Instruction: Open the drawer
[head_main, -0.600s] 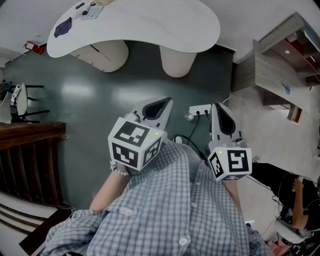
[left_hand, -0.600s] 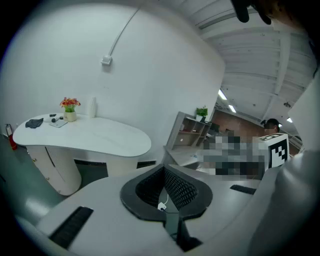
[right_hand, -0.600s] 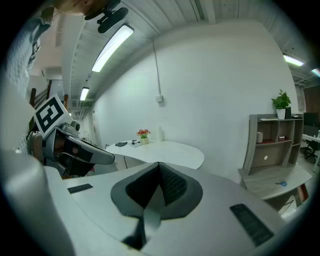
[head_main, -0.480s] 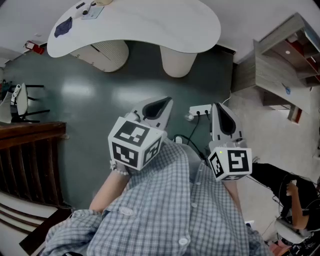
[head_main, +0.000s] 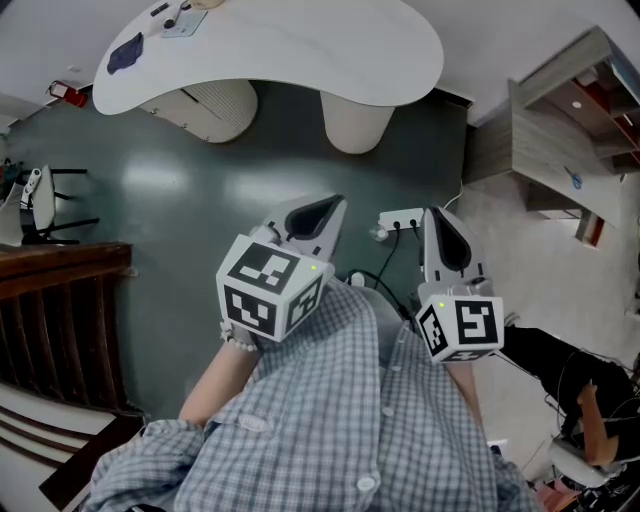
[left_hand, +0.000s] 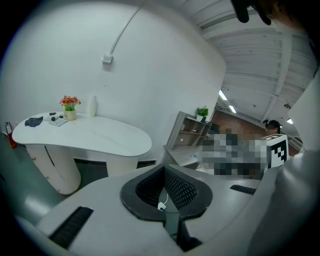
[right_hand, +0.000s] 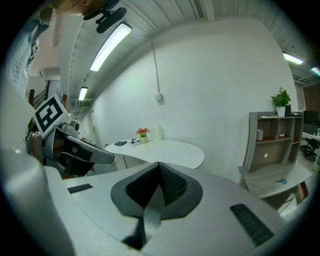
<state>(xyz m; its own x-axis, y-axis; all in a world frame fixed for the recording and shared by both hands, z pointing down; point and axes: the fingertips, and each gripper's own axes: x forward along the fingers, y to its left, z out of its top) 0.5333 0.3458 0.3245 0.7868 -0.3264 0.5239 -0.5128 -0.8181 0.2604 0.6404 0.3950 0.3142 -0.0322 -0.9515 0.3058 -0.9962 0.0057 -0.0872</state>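
In the head view, the left tool (head_main: 318, 212) and right tool (head_main: 441, 228) are held near the chest above the dark green floor (head_main: 180, 190). No drawer can be made out, so the approach is judged not yet begun.

In the left gripper view, the jaws are seen pressed together, empty.

In the right gripper view, the jaws are likewise closed on nothing. A small white cup-like object (right_hand: 260, 135) is seen in the grey wooden shelf unit (right_hand: 272, 150). Next, the drawer must be located and the jaws parted.

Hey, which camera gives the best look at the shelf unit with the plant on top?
The right gripper view: the shelf unit stands front-on, compartments and plant clear. The left gripper view shows it small and distant; the head view catches it from above at the right edge, plant unseen.
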